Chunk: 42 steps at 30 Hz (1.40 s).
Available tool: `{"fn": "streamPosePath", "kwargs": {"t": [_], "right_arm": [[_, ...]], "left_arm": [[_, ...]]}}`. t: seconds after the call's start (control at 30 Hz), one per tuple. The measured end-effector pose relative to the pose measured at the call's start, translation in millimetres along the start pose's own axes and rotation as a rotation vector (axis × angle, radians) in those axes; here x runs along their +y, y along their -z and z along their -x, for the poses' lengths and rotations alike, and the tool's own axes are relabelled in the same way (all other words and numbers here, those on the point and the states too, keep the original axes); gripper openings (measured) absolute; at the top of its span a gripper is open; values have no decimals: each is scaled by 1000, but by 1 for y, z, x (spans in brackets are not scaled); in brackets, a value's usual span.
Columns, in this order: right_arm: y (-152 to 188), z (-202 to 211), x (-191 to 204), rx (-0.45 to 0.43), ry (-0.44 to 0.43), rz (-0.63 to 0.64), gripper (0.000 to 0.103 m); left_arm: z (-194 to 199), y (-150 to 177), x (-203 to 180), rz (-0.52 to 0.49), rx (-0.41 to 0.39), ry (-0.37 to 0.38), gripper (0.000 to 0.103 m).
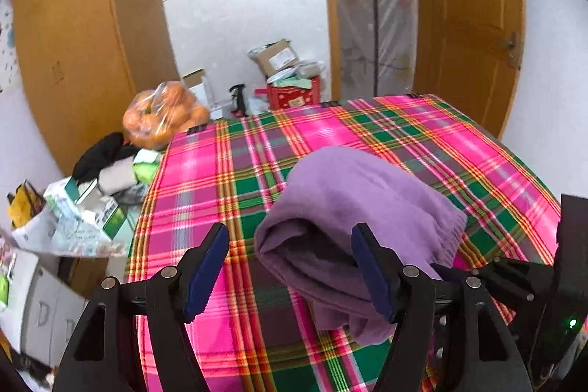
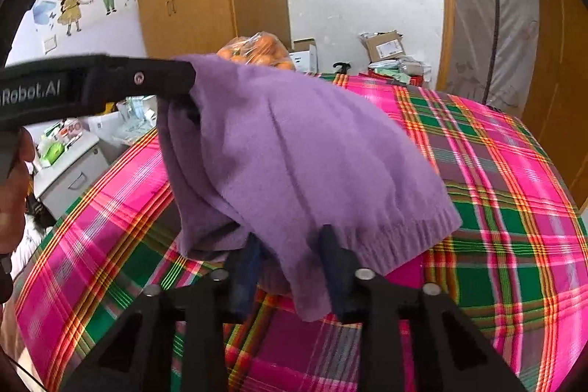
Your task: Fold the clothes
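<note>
Two grippers meet at one folded purple sweater (image 1: 352,204), which hangs raised above a table spread with a pink and green plaid cloth (image 1: 459,142). Seen from the left wrist camera, the left gripper (image 1: 290,267) has its jaws spread wide; the right blue pad is against the sweater's near fold and the left pad is apart from it, over the plaid. From the right wrist camera, the right gripper (image 2: 294,267) has its two dark fingers close together with a hanging fold of the knit between them, though whether the pads actually press it cannot be told. The sweater's long axis slants from its high end at the left gripper's finger down to the ribbed hem (image 2: 411,237), which points to the lower right. A bag of oranges (image 1: 165,116) sits beyond the table's far left corner.
</note>
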State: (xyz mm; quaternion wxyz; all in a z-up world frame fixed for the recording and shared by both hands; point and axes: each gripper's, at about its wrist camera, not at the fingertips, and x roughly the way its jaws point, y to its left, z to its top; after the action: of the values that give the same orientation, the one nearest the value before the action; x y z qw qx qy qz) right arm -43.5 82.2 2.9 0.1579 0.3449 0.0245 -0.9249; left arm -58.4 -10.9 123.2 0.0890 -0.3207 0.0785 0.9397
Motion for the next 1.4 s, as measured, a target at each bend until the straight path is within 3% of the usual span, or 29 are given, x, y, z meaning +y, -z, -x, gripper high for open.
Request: {"fn": "streamPosePath", "kwargs": {"t": [0.17, 0.4, 0.73, 0.9, 1.07, 1.23, 1.33, 1.4], "right_arm": [[-4, 11, -9, -36, 0, -54, 15], [-8, 27, -33, -57, -47, -165, 14], [-13, 35, -42, -69, -72, -170, 13], [-15, 39, -51, -78, -74, -201, 13], [-17, 41, -43, -80, -80, -147, 13], [-14, 45, -41, -87, -104, -115, 13], [-12, 46, -38, -87, -114, -97, 13], [-11, 48, -36, -88, -111, -81, 13]], "left_arm": [[1, 1, -22, -125, -23, 72, 71], [-1, 16, -57, -331, -30, 118, 71], [-15, 25, -71, -429, -19, 71, 72], [-13, 31, -75, -473, -34, 88, 72], [-15, 33, -81, -535, -79, 8, 72], [-28, 35, -90, -604, -61, -53, 71], [-30, 28, -86, -559, -62, -15, 67], [-30, 23, -81, -512, -55, 19, 58]]}}
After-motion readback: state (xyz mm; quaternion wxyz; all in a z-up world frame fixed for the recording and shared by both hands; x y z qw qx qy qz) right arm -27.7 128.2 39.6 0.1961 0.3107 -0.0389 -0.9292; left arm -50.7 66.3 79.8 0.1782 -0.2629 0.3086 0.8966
